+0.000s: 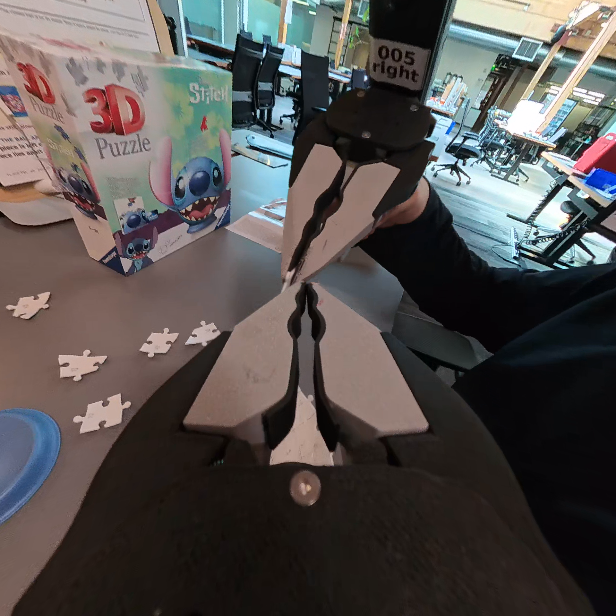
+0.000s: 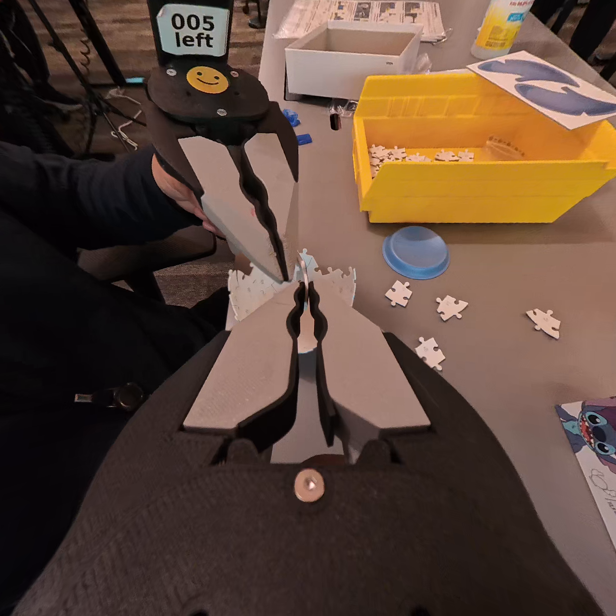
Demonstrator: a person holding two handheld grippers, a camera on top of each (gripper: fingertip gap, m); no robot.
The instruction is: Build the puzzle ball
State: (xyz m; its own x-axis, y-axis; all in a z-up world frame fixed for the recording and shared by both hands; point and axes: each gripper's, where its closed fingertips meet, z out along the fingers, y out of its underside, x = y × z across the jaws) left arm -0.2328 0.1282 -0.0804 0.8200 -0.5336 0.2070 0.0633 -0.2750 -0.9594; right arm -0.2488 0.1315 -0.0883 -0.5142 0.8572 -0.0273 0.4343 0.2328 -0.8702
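My left gripper (image 1: 306, 289) is shut on the edge of a partly built white puzzle shell (image 1: 300, 430), held in the air off the table's front edge. In the right wrist view the left gripper (image 2: 285, 278) comes down from above onto the curved shell (image 2: 250, 295). My right gripper (image 2: 306, 287) is shut on a single puzzle piece (image 2: 305, 333), seen edge-on and touching the shell's rim. In the left wrist view the right gripper (image 1: 293, 279) meets the left one tip to tip. Several loose white pieces (image 2: 398, 293) lie on the grey table (image 2: 500, 350).
A blue ring stand (image 2: 416, 251) sits by a yellow bin (image 2: 466, 196) holding more pieces. A white box (image 2: 350, 66) and a bottle (image 2: 496, 26) stand behind. The puzzle carton (image 1: 150, 166) stands at the back left. A picture card (image 2: 593, 450) lies near right. My left and right fingertips are right by each other. The puzzle carton (image 1: 150, 166) is about 30 cm from both grippers' fingertips.
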